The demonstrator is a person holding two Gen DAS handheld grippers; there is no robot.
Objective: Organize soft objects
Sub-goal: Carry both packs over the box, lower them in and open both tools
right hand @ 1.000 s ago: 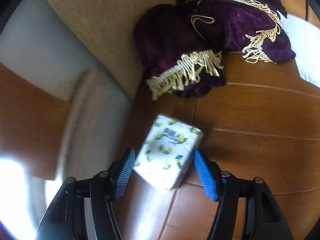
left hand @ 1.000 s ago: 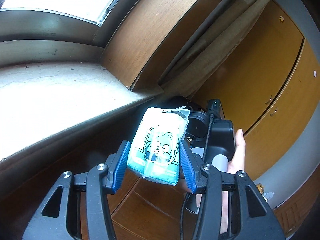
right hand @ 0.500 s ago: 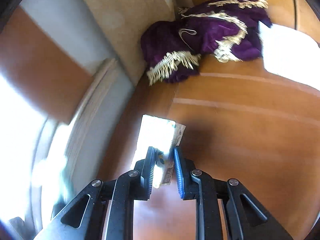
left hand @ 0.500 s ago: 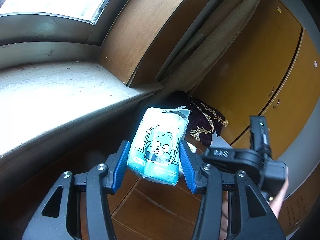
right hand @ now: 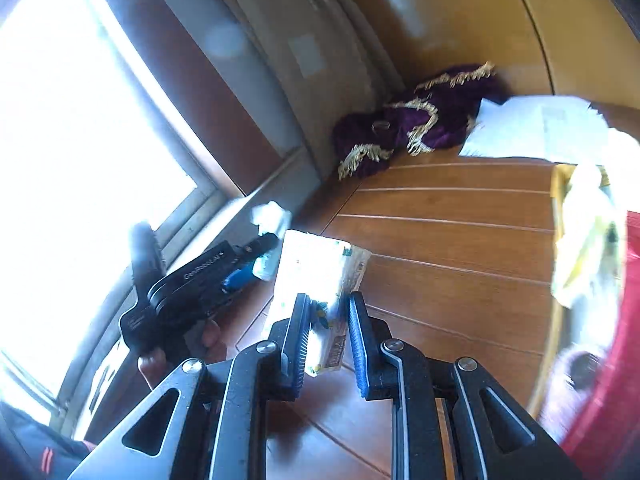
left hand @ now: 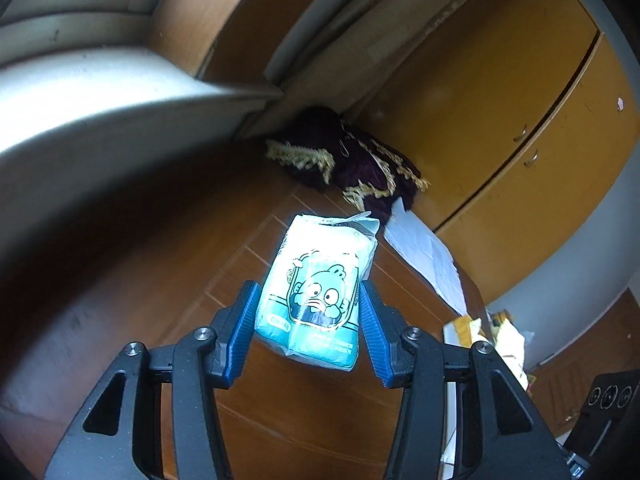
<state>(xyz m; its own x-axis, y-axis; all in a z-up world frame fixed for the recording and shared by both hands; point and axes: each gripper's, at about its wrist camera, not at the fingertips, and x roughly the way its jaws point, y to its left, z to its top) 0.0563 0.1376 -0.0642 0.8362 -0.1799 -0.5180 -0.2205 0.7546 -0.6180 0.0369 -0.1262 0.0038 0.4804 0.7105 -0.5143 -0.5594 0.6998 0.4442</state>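
Note:
A light-blue tissue pack [left hand: 316, 292] with a cartoon face sits between the blue pads of my left gripper [left hand: 308, 312], which is shut on it above the wooden surface [left hand: 320, 408]. In the right wrist view my right gripper [right hand: 328, 320] is shut on a white tissue pack [right hand: 316, 268] with yellow prints, held up over the same boards [right hand: 460, 240]. The left gripper [right hand: 248, 268] with its blue pack shows at the left of that view, held by a hand [right hand: 180, 348]. A purple cloth with gold fringe [left hand: 348, 160] [right hand: 416, 128] lies in the far corner.
A window sill [left hand: 100, 96] and a beige curtain [right hand: 304, 48] run along the left. Yellow cabinet doors [left hand: 520, 112] stand behind the cloth. White paper sheets [left hand: 428, 256] [right hand: 536, 128] lie beside the cloth. A crumpled wrapper [right hand: 588, 232] and something red [right hand: 616, 352] are at the right edge.
The right gripper has closed on the white pack and lifted it off the boards. The left gripper, still holding the blue pack, has tilted down toward the wooden surface.

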